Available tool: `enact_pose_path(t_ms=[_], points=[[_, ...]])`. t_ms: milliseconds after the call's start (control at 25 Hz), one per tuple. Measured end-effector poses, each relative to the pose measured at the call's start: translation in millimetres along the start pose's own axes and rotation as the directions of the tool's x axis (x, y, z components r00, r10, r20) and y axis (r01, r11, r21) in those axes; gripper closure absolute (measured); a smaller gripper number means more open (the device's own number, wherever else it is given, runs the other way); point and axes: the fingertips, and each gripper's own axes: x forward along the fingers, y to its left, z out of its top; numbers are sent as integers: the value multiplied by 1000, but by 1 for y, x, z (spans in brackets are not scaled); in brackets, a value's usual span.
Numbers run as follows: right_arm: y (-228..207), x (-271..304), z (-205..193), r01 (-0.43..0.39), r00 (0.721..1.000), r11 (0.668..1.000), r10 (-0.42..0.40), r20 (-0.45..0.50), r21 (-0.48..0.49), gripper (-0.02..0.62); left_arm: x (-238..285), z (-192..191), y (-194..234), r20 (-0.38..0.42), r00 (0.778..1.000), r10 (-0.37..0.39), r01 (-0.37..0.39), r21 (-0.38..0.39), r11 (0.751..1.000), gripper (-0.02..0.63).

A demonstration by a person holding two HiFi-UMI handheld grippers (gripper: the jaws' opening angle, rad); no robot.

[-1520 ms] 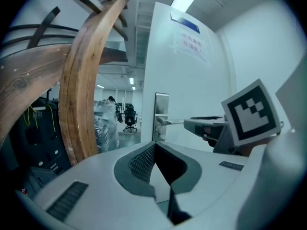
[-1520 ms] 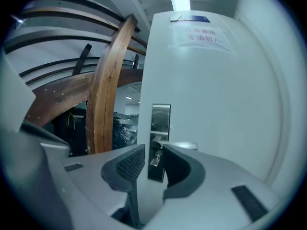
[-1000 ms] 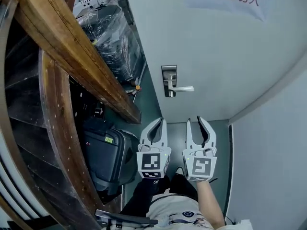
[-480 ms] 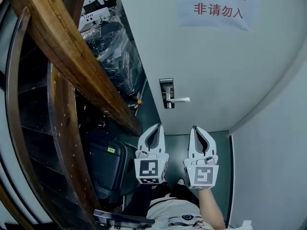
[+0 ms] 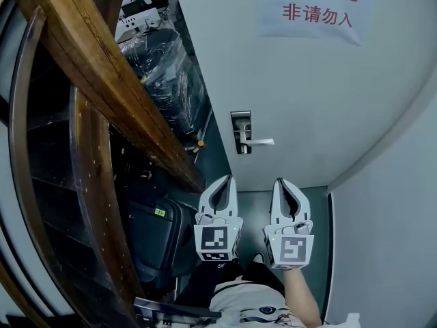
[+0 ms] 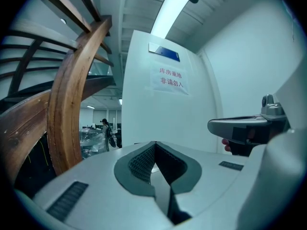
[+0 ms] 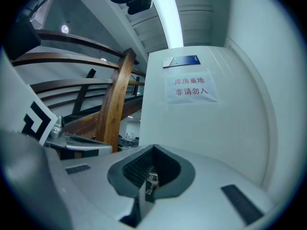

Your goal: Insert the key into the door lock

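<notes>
Grippers: both are hovering side by side at lower centre of the head view, pointing toward the door.
Right gripper: its jaws are pinching a small metal key, which is sitting low in the throat between the pads.
Left gripper: its jaws are resting closed on nothing.
Door lock: it is sitting mid-frame above the grippers, well apart from them. Its lever handle is pointing right, and the keyhole is too small to make out.
Stage: the approach is, in my judgement, only beginning.
Risk: the key, thin and barely protruding, is likely to be twisting or slipping in the pads on contact. A misaligned blade could be skating off the plate, and the lever handle could be fouling the jaws.
</notes>
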Motion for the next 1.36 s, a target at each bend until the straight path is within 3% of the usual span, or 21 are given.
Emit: enact_pose_path(t_ms=[1360], points=[[5,-4,-21,-30,1000,1000,30,1,-1,591,-3,-8,-7,-15,1000,-12,11,-21,1000,601]])
